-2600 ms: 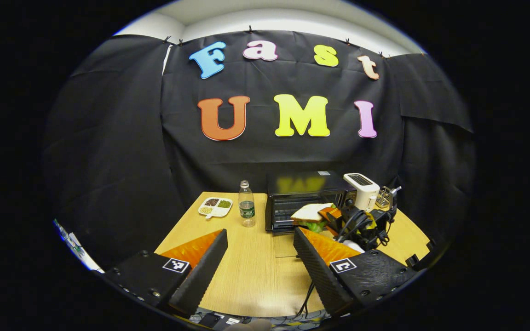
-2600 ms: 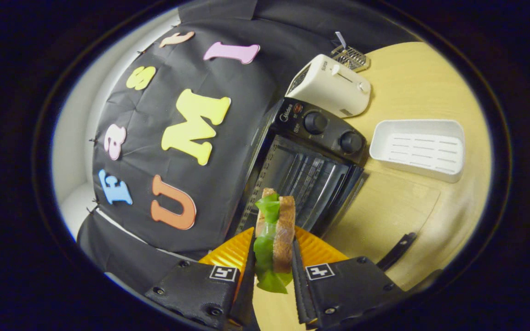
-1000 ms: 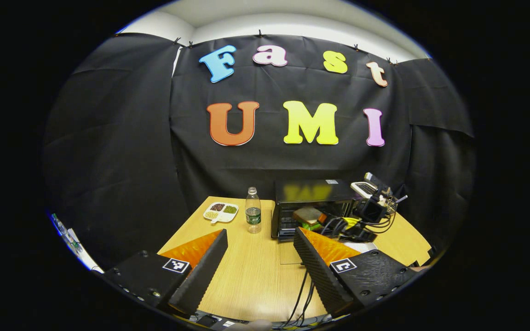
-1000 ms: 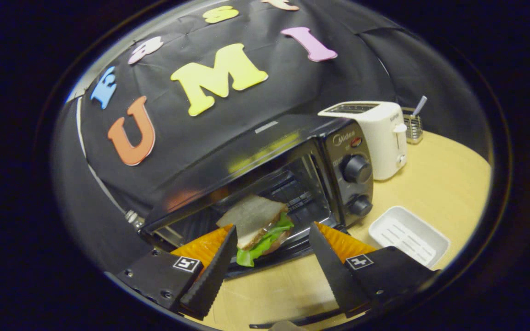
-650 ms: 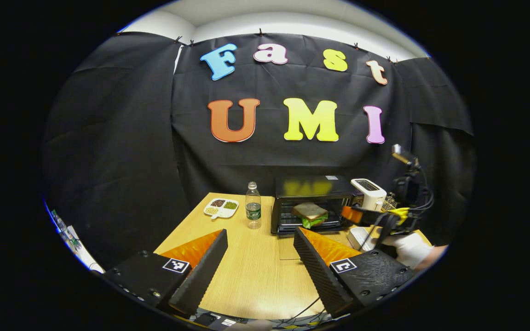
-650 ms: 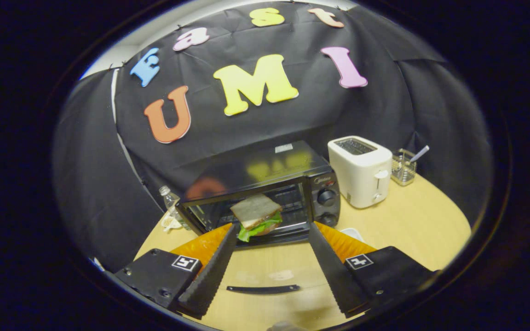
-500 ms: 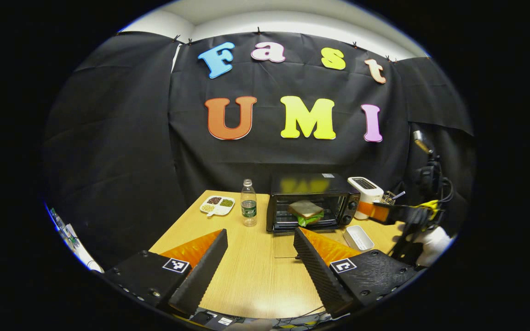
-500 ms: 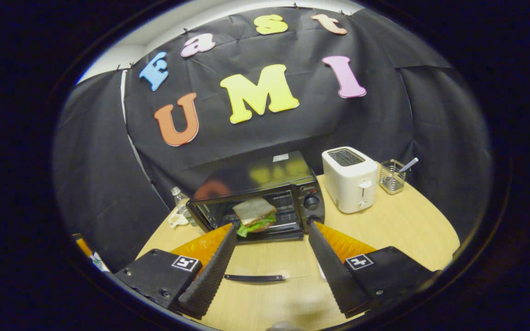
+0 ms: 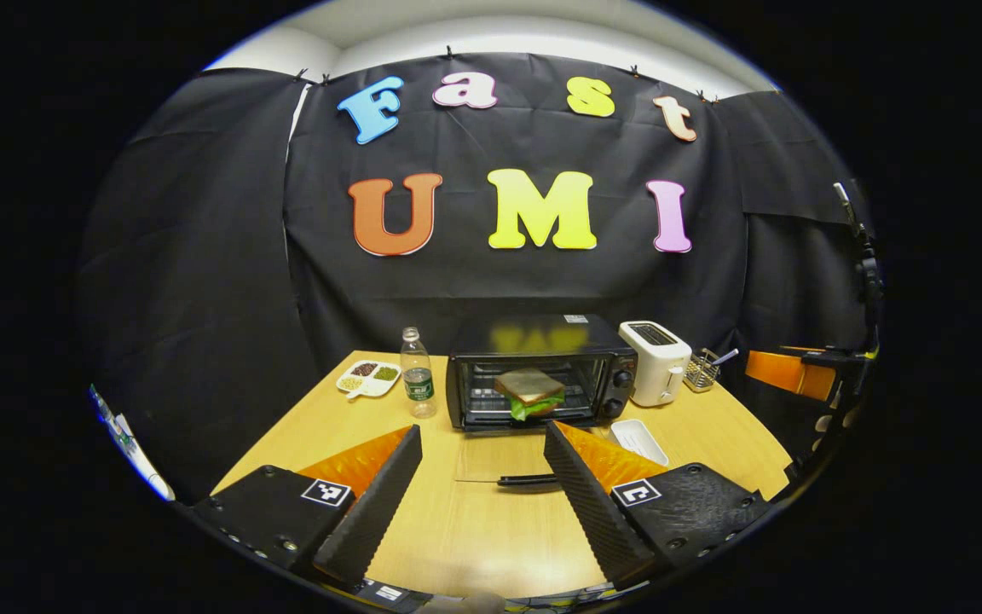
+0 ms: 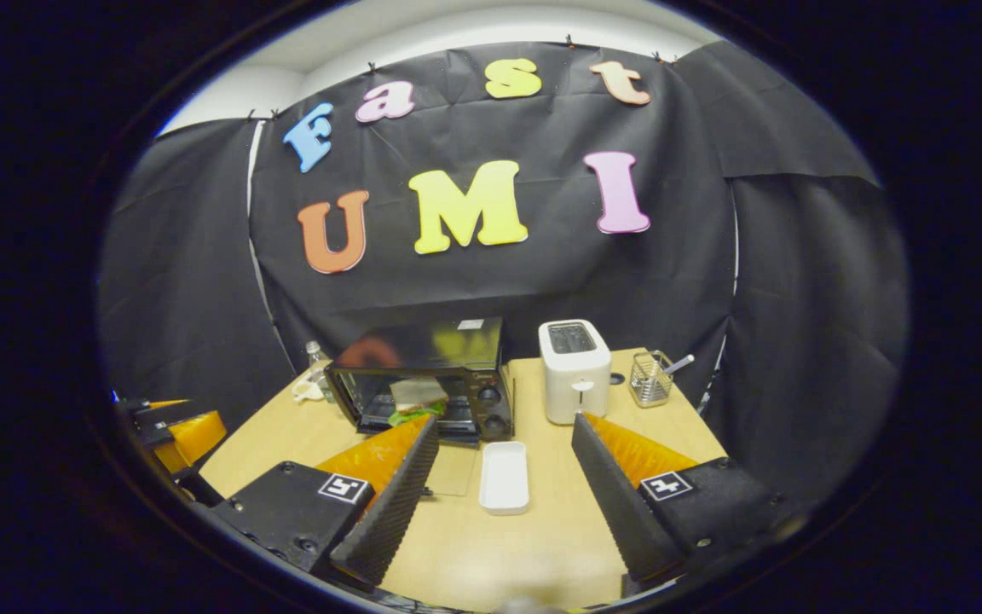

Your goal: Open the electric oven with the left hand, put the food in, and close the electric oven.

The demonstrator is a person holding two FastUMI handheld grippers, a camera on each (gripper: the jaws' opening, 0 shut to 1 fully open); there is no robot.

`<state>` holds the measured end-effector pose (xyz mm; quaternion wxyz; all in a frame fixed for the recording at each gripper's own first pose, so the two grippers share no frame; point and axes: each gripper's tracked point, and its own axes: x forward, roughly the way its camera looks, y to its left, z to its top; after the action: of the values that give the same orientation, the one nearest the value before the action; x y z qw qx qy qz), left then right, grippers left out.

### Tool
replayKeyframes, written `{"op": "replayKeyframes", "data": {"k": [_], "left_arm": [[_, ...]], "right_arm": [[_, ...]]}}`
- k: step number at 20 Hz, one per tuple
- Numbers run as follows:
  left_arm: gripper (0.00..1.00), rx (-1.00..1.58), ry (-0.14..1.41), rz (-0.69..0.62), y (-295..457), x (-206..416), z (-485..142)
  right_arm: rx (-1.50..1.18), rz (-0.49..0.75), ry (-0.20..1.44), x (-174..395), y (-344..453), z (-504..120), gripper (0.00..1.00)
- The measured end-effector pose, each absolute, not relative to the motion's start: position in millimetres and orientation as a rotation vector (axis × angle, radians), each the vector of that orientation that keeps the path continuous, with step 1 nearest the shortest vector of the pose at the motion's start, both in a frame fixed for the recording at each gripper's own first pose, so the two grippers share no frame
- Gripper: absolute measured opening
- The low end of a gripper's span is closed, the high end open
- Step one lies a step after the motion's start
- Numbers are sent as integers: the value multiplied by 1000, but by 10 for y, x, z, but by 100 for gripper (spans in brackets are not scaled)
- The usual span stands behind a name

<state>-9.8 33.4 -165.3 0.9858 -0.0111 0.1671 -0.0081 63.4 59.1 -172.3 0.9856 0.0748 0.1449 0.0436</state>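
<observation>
**A:** What have you got on the left tool [image 9: 478, 477] right now?

**B:** I see it hanging over the near edge of the bench [image 9: 320, 418], its two fingers spread wide with nothing between them. Straight ahead of it is the electric oven [image 9: 538, 368], door [image 9: 504, 460] dropped flat onto the bench with its dark handle [image 9: 528, 480] nearest me.

**A:** And the food?

**B:** The sandwich [image 9: 529, 392] sits inside the oven on the rack, bread on top, green lettuce poking out underneath. I pick it up from the right gripper view too [image 10: 417, 399], inside the open cavity.

**A:** Right tool?

**B:** The right tool [image 10: 504, 477] is spread as well, gripping nothing, and I'm looking down over a white tray [image 10: 504, 479] lying on the bench just in front of the oven's knob side. In the left gripper view I catch that tool [image 9: 785, 372] far off at the right edge, well apart from the oven.

**A:** What else is on the bench?

**B:** A white toaster [image 9: 654, 362] just right of the oven, a small wire holder [image 9: 699, 369] with something standing in it beyond that. On the oven's left, a water bottle [image 9: 415, 373] upright, then a divided dish [image 9: 368, 379] of grains.
</observation>
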Motion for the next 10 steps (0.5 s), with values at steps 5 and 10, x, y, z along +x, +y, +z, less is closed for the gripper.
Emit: {"op": "replayKeyframes", "data": {"k": [5,10], "left_arm": [[95,-16,349,-20,-23,29,-1765],[95,-17,422,-10,-227,92,-2132]], "right_arm": [[141,97,303,657,255,-1740,100],[147,99,312,645,0,-1784,100]]}}
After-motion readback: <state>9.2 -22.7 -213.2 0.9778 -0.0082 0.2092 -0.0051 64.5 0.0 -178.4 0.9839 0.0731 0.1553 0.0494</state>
